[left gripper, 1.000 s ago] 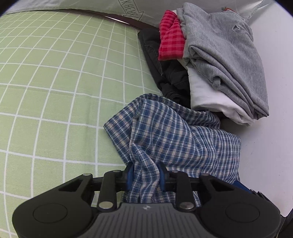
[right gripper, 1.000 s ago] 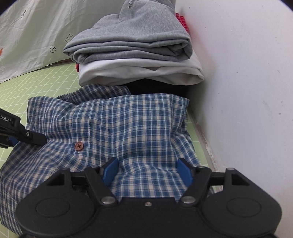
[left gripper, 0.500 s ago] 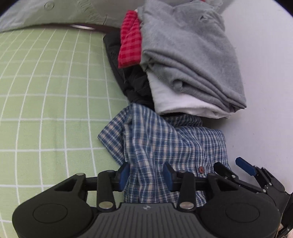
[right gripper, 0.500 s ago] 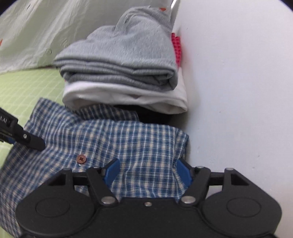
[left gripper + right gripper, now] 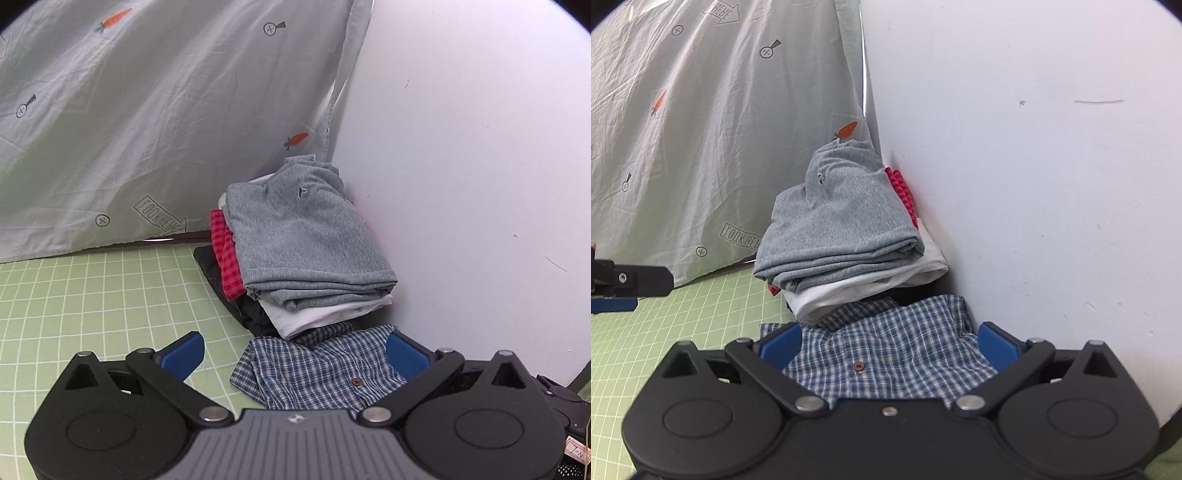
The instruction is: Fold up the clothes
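- The left gripper (image 5: pixel 295 352) has its jaws opening, blue pads spread wide, with nothing pinched; the folded plaid shirt (image 5: pixel 317 369) lies below and between them, untouched by either pad
- The right gripper (image 5: pixel 888 343) also has its jaws opening, pads far apart and clear of the cloth; the plaid shirt (image 5: pixel 886 350) sits beneath the gap with a brown button (image 5: pixel 857 366) facing up
- The shirt rests on the green gridded mat (image 5: pixel 92 295), close to the white wall (image 5: pixel 461 184) and just in front of a stack of folded clothes
- That stack has a grey top (image 5: pixel 303 236) uppermost, a white garment (image 5: pixel 321 314) under it, a red checked piece (image 5: pixel 225 258) and a dark garment (image 5: pixel 218 273) at the bottom
- Behind the mat hangs a pale sheet (image 5: pixel 147 110) printed with carrots
- In the right wrist view, one finger of the left gripper shows at the left edge above the mat
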Available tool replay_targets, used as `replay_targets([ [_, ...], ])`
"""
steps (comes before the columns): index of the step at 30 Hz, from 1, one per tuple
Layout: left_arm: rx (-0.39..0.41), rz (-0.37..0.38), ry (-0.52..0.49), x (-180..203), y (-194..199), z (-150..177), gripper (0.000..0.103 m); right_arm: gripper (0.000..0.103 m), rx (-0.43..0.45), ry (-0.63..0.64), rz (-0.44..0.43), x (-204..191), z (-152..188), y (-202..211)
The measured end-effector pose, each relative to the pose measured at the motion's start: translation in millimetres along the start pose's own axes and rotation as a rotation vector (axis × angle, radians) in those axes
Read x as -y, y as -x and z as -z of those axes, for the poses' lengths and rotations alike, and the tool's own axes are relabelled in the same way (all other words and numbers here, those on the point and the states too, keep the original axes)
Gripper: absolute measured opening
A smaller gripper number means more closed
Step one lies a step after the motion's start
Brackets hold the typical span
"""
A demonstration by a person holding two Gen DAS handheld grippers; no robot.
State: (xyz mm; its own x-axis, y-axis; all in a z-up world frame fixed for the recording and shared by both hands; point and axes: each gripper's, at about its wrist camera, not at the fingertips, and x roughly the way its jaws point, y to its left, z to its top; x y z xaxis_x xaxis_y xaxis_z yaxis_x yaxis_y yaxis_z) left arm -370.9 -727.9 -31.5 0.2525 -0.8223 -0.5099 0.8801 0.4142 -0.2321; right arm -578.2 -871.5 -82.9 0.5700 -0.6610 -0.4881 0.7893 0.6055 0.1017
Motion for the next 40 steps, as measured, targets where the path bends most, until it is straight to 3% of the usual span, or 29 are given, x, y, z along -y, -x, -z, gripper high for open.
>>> replay_targets([
  [8, 0.071, -0.123, -0.13, 10, 74, 36, 0.103, 0.103, -0.093, -0.031, 0.024, -40, 31, 46],
  [13, -0.005, -0.096, -0.093, -1, 99, 63, 0.103, 0.103, -0.115, 0.003, 0.034, -60, 56, 82],
  [22, -0.071, -0.091, -0.076, -8, 139, 104, 0.103, 0.103, -0.147, 0.031, 0.037, -79, 88, 131],
  [40, -0.066, -0.092, -0.085, -4, 162, 117, 0.103, 0.103, -0.121, 0.052, 0.014, -89, 98, 155],
])
